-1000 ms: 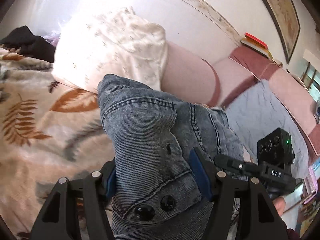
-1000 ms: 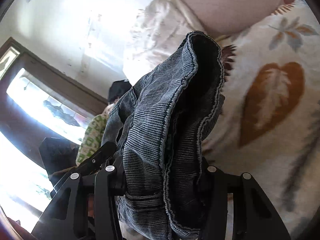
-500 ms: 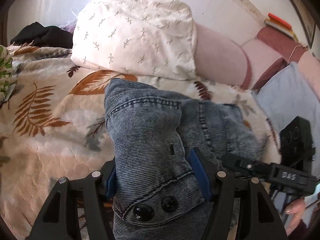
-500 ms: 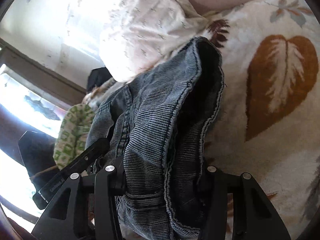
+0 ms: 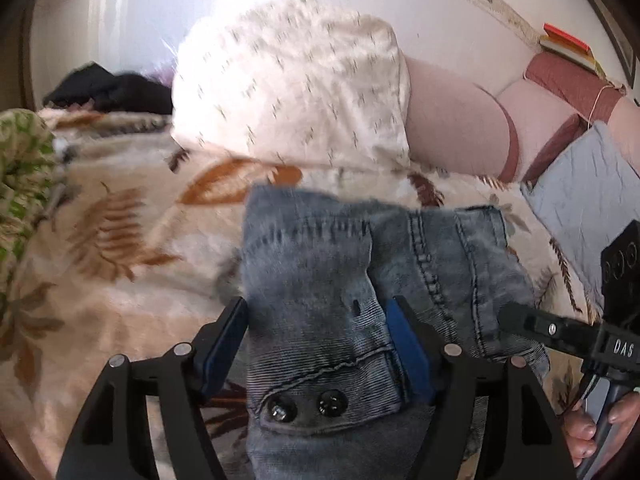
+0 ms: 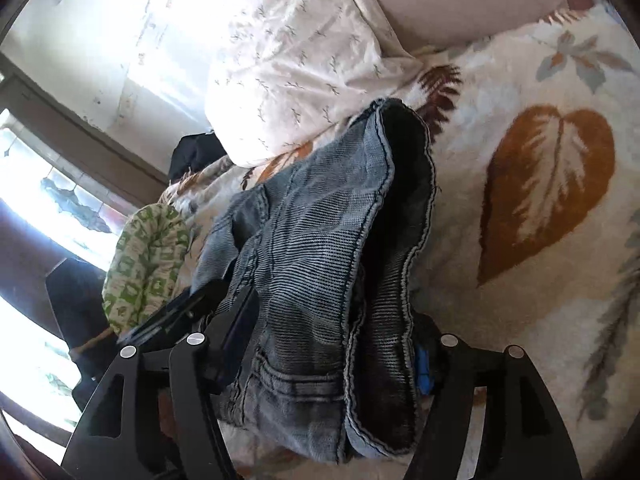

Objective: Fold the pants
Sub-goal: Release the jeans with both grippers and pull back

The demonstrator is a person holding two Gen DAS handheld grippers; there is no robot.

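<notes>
Left gripper [image 5: 320, 344], blue-padded jaws clamped on the waistband of the denim jeans [image 5: 360, 280] — two dark buttons [image 5: 304, 404] sit on the band just nearer the camera than the pads. The jeans are bunched and draped over the leaf-print blanket [image 5: 120, 240], lying nearer the camera than the white patterned pillow [image 5: 296, 80], with the blanket showing between the two. Beyond the pillow, a pink bolster [image 5: 448, 120] lies against the wall; a grey quilted cushion [image 5: 580, 200] is right of the jeans. Left of the pillow, dark clothing [image 5: 108, 92] is heaped on the blanket. The right gripper [image 6: 332, 360] closes on another thick fold of the same jeans [image 6: 320, 240], the dark inner face of the fabric turned outward on the right — a blue pad [image 6: 423, 364] is partly visible beside it. From this view the jeans run from the jaws toward the pillow [image 6: 300, 60], resting on the blanket [image 6: 520, 200]. A green-and-white patterned cloth [image 6: 144, 264] lies left of the jeans.
</notes>
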